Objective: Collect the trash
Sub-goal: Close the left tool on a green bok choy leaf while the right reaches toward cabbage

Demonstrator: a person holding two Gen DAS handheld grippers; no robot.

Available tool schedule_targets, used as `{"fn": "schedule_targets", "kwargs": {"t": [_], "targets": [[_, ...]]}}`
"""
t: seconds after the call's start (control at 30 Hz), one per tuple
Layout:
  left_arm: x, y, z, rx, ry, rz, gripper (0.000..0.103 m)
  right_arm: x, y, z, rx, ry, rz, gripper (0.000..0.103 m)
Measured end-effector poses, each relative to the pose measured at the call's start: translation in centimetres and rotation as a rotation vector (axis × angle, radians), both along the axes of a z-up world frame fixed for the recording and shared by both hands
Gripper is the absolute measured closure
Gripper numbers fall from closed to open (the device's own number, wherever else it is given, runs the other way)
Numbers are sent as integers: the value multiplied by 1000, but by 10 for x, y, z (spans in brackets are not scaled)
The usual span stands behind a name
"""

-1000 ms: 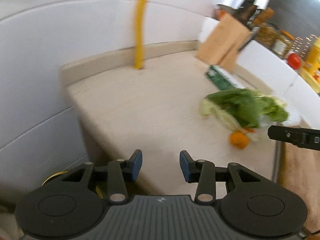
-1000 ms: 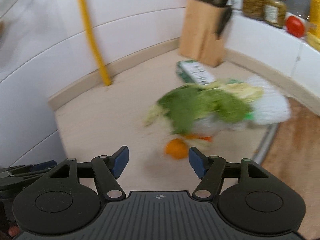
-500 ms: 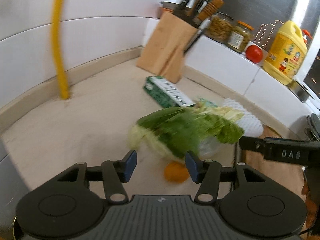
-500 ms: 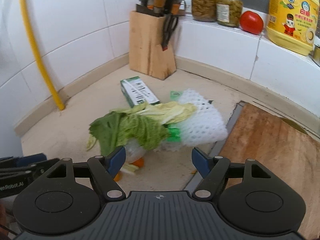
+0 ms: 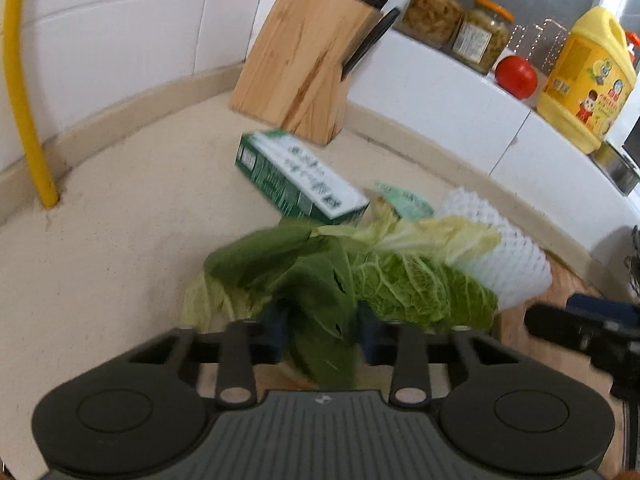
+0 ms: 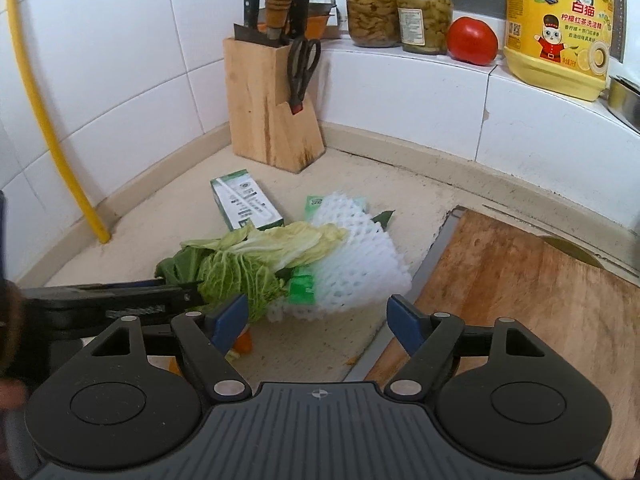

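Beige speckled surface (image 6: 132, 236) in a tiled corner, with a wooden cutting board (image 6: 520, 292) lying at its right side. Wooden knife block (image 6: 268, 100) upright at the back wall, scissors hooked on its side. On the ledge: yellow detergent jug (image 6: 560, 28), two glass jars (image 6: 400, 12), a tomato (image 6: 472, 40). Yellow pipe (image 6: 44, 120) down the left wall. Mid-surface, the trash heap: white foam netting (image 6: 360, 264) partly under wilted cabbage leaves (image 6: 256, 256), a green-and-white carton (image 6: 246, 204) flat just behind, a green wrapper (image 5: 408, 200) peeking out beside the netting, orange scraps (image 6: 242, 344) in front. Left claw (image 5: 322, 332) closing on a dark green leaf of the cabbage heap, leaf between the blue pads; contact too blurred to tell for certain. Right claw (image 6: 318, 320) spread wide, opening slightly, hovering just before the netting with nothing between its pads.
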State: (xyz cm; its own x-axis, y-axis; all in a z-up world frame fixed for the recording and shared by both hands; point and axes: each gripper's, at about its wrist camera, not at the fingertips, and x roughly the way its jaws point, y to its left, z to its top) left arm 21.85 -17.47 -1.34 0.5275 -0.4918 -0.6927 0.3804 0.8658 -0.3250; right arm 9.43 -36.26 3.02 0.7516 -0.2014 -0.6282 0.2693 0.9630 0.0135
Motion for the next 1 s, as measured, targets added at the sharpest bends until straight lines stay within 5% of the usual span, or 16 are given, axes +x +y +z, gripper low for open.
{"fn": "schedule_targets", "kwargs": {"t": [0.03,0.13,0.37,0.63,0.73,0.8,0.93,1.0], "targets": [[-4,6,0,-2,4,-4,92,0,-1,0,1,0,4,22],[-22,26,1,24,1,-22,95,1,-2,-2,10,1,22,26],[-47,71,0,65,16,-2,93,8,12,-9,18,41,115,31],[-29,76,2,35,-50,22,36,9,25,-6,-28,40,163,20],[-13,61,-5,72,-71,14,31,7,24,-5,-28,32,169,19],[-3,48,-14,134,-75,30,37,8,24,-4,-28,33,172,19],[3,46,-29,160,16,29,96,12,24,-1,-47,28,181,18],[-5,54,-28,130,23,20,98,12,24,2,-59,21,191,17]]}}
